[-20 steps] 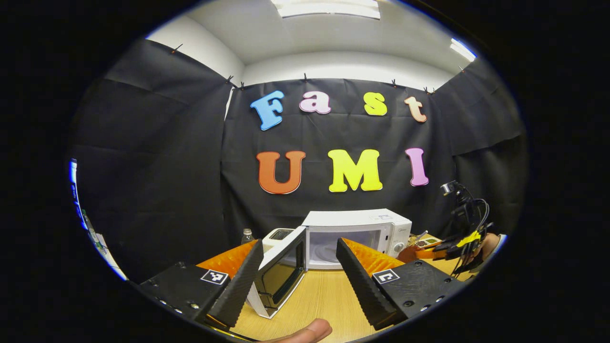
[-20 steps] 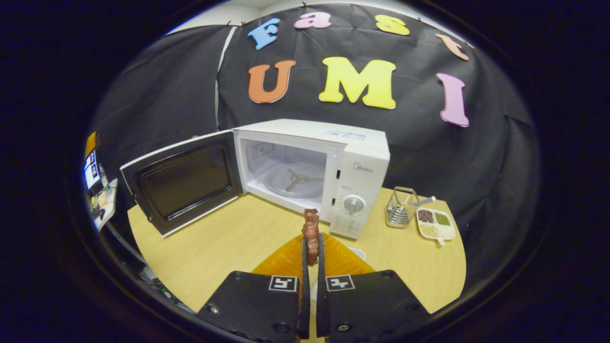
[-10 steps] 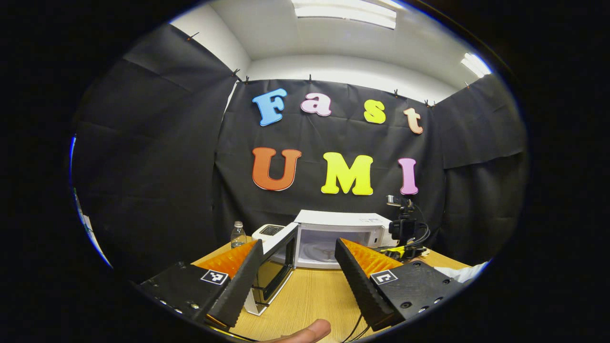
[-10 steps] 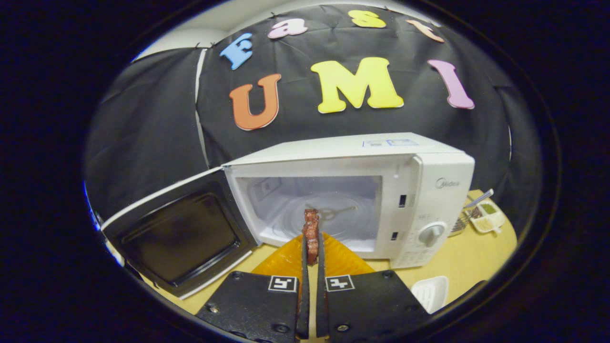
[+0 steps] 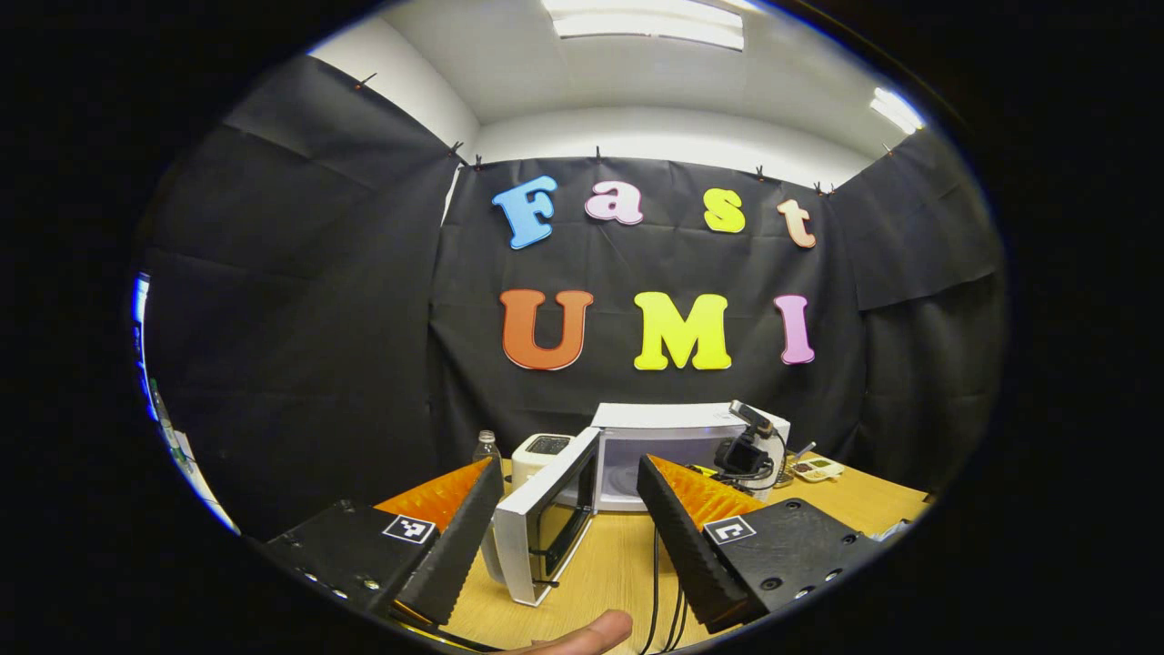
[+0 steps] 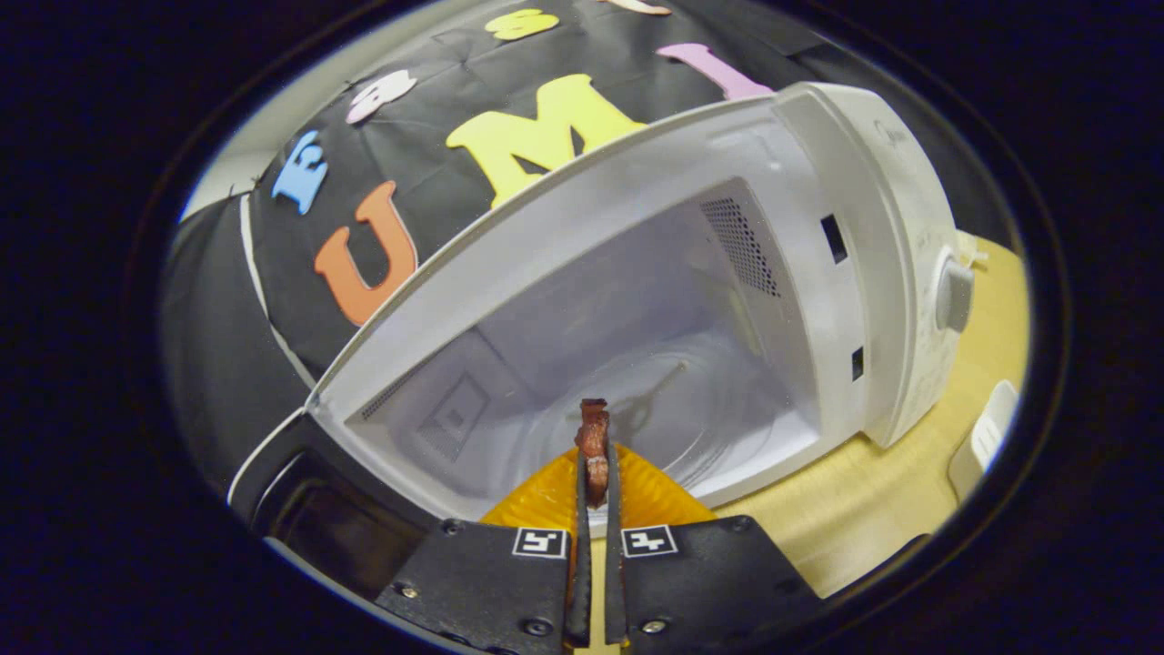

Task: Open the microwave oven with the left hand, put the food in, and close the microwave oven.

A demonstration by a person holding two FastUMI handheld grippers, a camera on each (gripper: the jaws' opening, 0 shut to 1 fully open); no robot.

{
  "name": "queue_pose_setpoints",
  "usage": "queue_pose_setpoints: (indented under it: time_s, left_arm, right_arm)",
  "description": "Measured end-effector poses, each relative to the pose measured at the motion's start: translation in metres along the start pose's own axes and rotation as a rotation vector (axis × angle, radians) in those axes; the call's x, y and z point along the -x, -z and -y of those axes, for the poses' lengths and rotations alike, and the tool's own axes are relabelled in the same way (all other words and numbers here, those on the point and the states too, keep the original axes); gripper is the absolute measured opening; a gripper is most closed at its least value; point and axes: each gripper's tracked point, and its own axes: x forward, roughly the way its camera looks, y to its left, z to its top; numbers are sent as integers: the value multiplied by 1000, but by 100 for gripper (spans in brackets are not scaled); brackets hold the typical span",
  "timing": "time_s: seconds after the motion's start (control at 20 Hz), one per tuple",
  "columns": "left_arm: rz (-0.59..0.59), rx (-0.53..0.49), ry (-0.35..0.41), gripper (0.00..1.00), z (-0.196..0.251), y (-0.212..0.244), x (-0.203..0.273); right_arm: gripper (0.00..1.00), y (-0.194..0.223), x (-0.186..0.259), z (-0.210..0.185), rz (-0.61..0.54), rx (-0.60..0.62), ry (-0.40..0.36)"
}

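Risk: reddish-brown strip of food (image 6: 595,443) could snag on white microwave oven (image 6: 823,300) lower lip or drop short onto wooden counter (image 6: 850,523) if released too soon.
R gripper (image 6: 595,509): clamped on food, lower centre of frame, tip at cavity mouth, tilted.
L gripper (image 5: 568,518): fingers wide apart, empty, low centre, level, well back.
Door (image 5: 546,523): swung open, lower centre.

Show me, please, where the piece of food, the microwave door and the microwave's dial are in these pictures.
Food (image 6: 594,435): right gripper view, the reddish tip sticking up between the fingers.
Microwave door (image 5: 546,523): left gripper view, the dark window of the open door.
Dial (image 6: 955,294): right gripper view, the knob's rounded side.
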Motion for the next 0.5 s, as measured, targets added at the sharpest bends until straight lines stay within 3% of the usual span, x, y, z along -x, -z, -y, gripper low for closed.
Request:
queue_pose_setpoints:
  time_s: [0.25, 0.3, 0.35, 0.5]
  left_arm:
    - [3, -4, 13, 91, -1, 2, 2]
    - [-3, -9, 11, 91, -1, 6, -1]
    - [-6, -10, 9, 91, -2, 7, -2]
    - [-28, -19, 28, 91, 5, 16, -5]
  right_arm:
    - [10, 8, -35, 1, 46, -68, 42]
    - [2, 13, -39, 0, 42, -82, 42]
    - [10, 17, -41, -1, 43, -97, 42]
    - [10, 22, -49, -4, 59, -107, 46]
